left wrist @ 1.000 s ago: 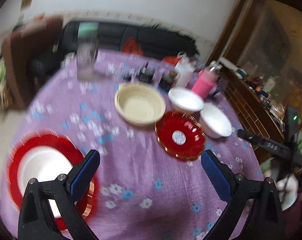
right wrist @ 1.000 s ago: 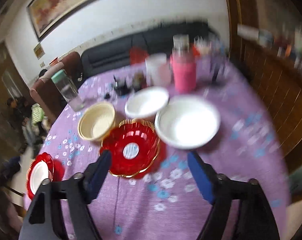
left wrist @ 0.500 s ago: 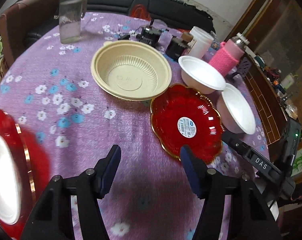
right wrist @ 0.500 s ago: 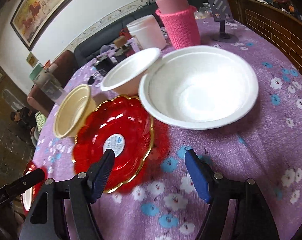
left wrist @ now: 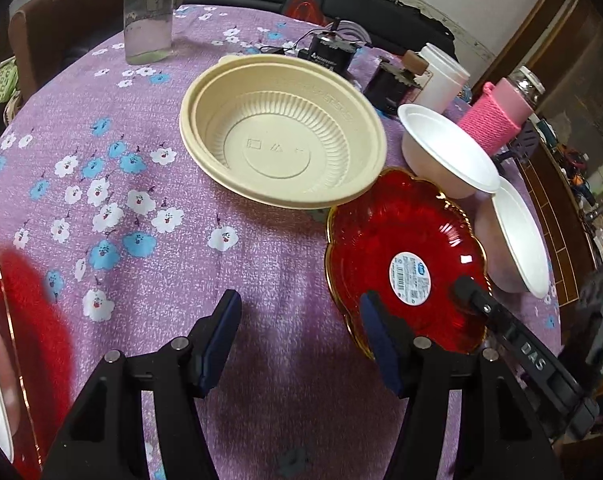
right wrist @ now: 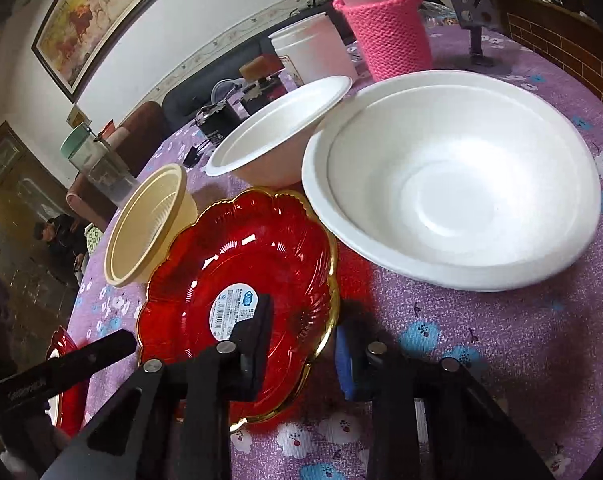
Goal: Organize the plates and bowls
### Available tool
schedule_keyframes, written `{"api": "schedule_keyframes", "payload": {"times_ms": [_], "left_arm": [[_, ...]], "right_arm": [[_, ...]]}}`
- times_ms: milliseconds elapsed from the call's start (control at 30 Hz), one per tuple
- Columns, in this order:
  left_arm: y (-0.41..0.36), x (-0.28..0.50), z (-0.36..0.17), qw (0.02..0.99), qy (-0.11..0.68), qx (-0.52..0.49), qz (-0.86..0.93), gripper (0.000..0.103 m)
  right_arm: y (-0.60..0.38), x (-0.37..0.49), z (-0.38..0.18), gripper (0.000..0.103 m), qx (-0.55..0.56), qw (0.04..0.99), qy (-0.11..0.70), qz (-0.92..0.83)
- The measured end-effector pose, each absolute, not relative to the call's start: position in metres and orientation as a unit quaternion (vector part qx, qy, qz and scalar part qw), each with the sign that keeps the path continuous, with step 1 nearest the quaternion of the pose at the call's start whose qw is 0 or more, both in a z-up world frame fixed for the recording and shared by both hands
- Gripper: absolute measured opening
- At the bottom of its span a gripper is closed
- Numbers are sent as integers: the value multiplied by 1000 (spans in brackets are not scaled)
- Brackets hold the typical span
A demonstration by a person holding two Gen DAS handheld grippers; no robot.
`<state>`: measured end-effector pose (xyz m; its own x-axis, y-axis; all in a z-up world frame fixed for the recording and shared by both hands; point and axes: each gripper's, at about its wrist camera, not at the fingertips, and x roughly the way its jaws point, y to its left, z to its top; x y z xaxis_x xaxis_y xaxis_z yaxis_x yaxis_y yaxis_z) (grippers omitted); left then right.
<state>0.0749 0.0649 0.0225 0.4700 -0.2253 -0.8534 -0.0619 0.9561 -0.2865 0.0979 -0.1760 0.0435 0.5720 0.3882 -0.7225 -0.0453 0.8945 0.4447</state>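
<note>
A red scalloped plate with a gold rim and a white sticker [left wrist: 405, 264] [right wrist: 241, 276] lies on the purple flowered tablecloth. My right gripper [right wrist: 303, 344] straddles its near rim, one finger inside the plate, the other outside; the jaws are still apart. Its finger also shows in the left wrist view [left wrist: 467, 290]. My left gripper [left wrist: 301, 328] is open, its right finger over the plate's left rim. A beige ribbed bowl [left wrist: 281, 132] [right wrist: 149, 220], a small white bowl [left wrist: 447, 150] [right wrist: 281, 124] and a large white bowl [right wrist: 453, 200] [left wrist: 519, 240] stand around it.
A second red plate with a white bowl in it [left wrist: 5, 344] [right wrist: 63, 376] sits at the table's left edge. A pink knitted bottle [right wrist: 385, 20], a white cup [right wrist: 311, 50], a glass jar [left wrist: 149, 12] and small black devices [left wrist: 329, 54] stand at the back.
Both grippers have moved in closer and lower toward the red plate. My right gripper now has one finger inside the plate and has narrowed around its rim.
</note>
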Motion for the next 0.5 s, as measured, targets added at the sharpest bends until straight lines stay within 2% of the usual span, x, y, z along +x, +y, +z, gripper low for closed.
{"api": "schedule_keyframes", "payload": {"times_ms": [133, 333, 400, 467, 500], "left_arm": [[60, 80, 18, 846, 512, -141, -49, 61], [54, 88, 13, 847, 512, -136, -46, 60], [53, 90, 13, 851, 510, -120, -36, 47], [54, 91, 12, 854, 510, -102, -25, 20], [57, 90, 12, 854, 509, -100, -25, 18]], "right_arm": [[-174, 95, 40, 15, 199, 856, 453, 151], [-158, 87, 40, 16, 188, 842, 464, 200], [-154, 85, 40, 16, 185, 840, 467, 206], [-155, 85, 40, 18, 176, 850, 458, 193], [-155, 85, 40, 18, 177, 851, 457, 190]]}}
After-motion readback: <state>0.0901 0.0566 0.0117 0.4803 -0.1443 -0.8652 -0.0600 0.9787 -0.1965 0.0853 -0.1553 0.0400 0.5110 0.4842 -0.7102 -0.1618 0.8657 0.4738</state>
